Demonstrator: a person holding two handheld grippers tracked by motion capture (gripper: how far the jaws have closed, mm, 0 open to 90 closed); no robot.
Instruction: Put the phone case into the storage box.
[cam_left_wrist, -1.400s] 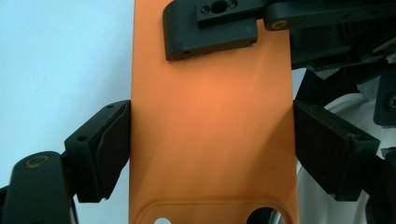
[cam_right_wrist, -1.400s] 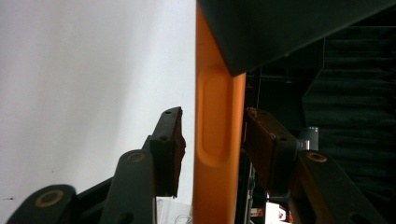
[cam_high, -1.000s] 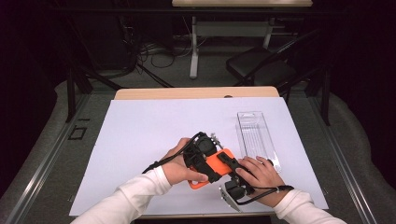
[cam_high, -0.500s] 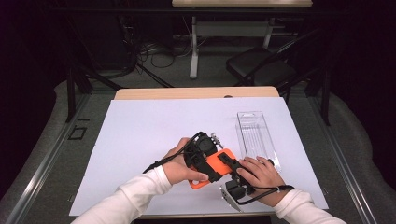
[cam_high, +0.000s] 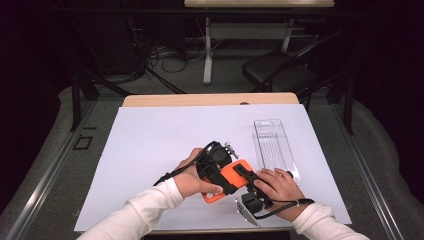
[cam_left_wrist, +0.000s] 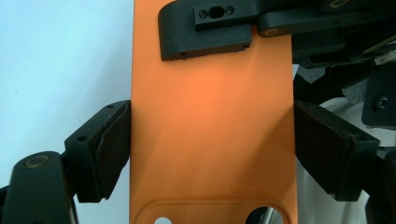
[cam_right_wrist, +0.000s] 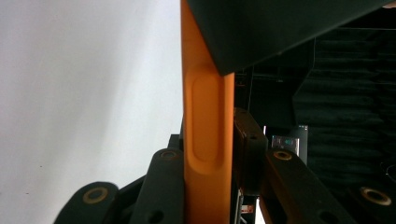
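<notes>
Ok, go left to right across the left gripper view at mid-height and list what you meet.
White table cover → left tool's own left pad → orange phone case → its right pad, both pads against the case's edges.

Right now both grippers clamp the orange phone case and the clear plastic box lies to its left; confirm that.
Wrong side: in the high view the clear plastic box lies to the right of the orange phone case. The left gripper and right gripper do clamp the case.
</notes>
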